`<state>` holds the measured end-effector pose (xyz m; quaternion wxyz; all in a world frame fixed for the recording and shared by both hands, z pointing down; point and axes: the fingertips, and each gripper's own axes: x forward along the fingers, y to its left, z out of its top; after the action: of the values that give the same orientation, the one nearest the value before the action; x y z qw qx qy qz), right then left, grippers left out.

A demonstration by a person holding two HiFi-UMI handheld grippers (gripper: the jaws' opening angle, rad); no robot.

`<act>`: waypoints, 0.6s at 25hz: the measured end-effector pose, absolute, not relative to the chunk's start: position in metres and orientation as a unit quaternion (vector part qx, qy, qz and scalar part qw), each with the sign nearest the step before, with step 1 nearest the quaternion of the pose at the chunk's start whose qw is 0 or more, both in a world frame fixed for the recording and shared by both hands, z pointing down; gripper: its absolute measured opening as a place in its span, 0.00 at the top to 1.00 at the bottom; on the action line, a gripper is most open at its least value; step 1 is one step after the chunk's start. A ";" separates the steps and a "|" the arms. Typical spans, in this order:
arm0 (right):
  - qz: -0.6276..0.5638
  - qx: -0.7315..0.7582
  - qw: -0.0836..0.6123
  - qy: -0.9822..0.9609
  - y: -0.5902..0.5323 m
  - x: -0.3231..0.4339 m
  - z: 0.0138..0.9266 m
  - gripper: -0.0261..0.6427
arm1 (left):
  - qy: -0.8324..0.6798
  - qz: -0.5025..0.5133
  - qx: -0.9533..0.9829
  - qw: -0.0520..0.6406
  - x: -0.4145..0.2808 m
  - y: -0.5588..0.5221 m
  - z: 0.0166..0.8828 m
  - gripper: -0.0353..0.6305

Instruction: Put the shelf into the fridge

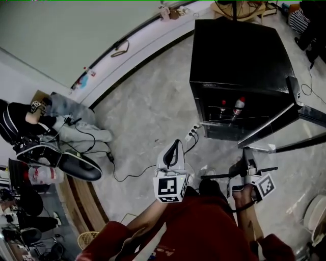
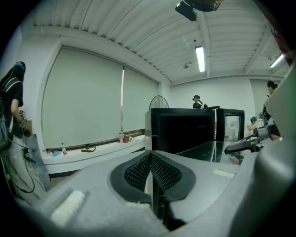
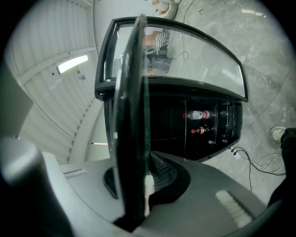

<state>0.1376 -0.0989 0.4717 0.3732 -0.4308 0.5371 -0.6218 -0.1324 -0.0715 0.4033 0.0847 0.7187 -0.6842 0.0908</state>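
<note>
The black fridge (image 1: 239, 56) stands on the floor ahead with its door (image 1: 310, 114) swung open to the right. Bottles (image 1: 238, 107) sit inside it. My right gripper (image 1: 249, 162) is shut on the near edge of the glass shelf (image 1: 265, 130), which lies flat in front of the fridge opening. In the right gripper view the shelf (image 3: 132, 115) runs edge-on between the jaws of the right gripper (image 3: 145, 164) towards the fridge (image 3: 203, 125). My left gripper (image 1: 173, 152) hovers left of the shelf, and its view shows the left gripper (image 2: 150, 157) shut on nothing, with the shelf (image 2: 203, 149) to its right.
A power strip (image 1: 192, 131) and cables (image 1: 117, 173) lie on the marble floor left of the fridge. A person (image 1: 46, 109) sits on the floor at far left by a long window ledge (image 1: 122, 51). A fan (image 1: 237, 7) stands behind the fridge.
</note>
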 end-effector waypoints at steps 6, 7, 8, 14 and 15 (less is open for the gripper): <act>-0.611 -0.444 0.385 0.531 -0.122 0.141 0.474 0.94 | -0.670 0.092 0.731 0.090 -0.131 -0.097 0.416 0.95; -0.607 -0.448 0.387 0.530 -0.124 0.141 0.474 0.94 | -0.667 0.090 0.734 0.087 -0.132 -0.103 0.416 0.95; -0.603 -0.451 0.388 0.531 -0.127 0.141 0.472 0.94 | -0.664 0.086 0.737 0.086 -0.134 -0.109 0.416 0.95; -0.582 -0.469 0.408 0.524 -0.139 0.139 0.473 0.94 | -0.636 0.069 0.764 0.080 -0.138 -0.142 0.427 0.95; -0.579 -0.472 0.413 0.521 -0.140 0.139 0.473 0.94 | -0.632 0.069 0.768 0.079 -0.139 -0.146 0.429 0.95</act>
<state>0.1394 -0.1399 0.4726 0.4132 -0.4716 0.5210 -0.5791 -0.1390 -0.1462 0.4290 0.0788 0.7676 -0.6323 0.0686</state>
